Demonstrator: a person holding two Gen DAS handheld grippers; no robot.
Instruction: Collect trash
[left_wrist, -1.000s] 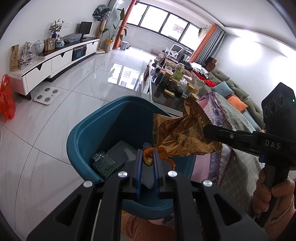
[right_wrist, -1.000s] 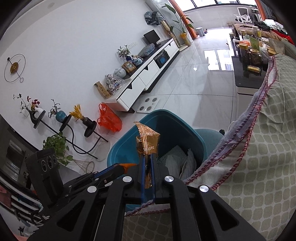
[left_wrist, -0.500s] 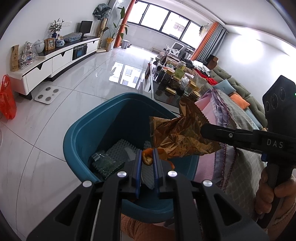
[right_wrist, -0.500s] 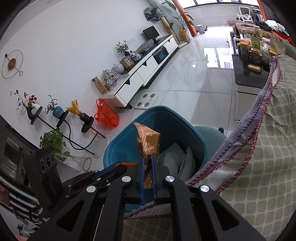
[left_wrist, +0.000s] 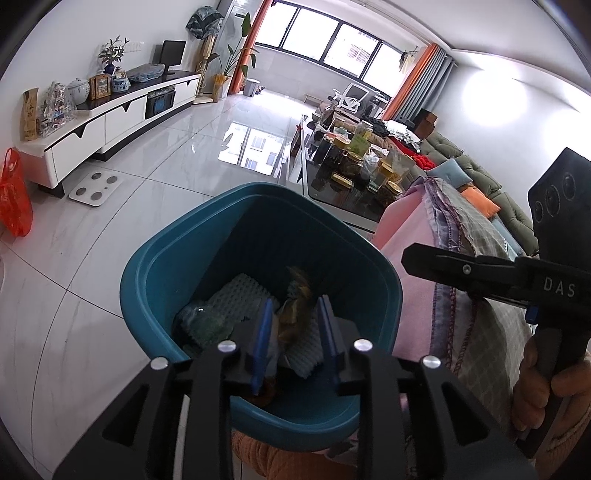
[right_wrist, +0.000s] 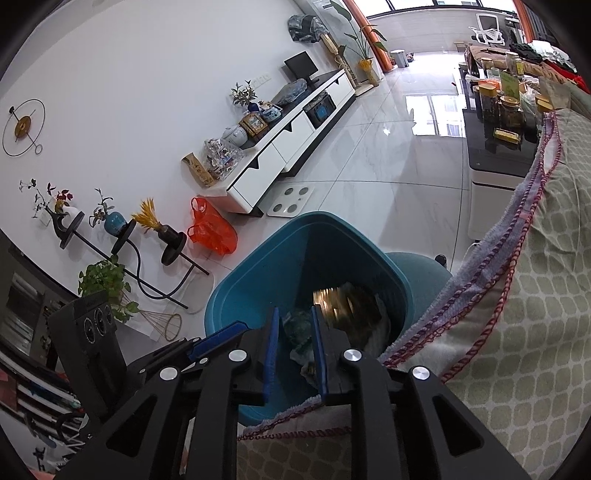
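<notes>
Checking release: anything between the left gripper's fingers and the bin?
Left wrist view: left gripper open above the teal bin; only the gold wrapper, blurred, shows between.

The left gripper points forward and downward, and its two blue fingers stand apart with nothing between them. The right gripper also tilts downward, its blue fingers spread apart and empty. The person's right hand is wrapped around the black handle of the right gripper, which reaches in level from the right side.
</notes>
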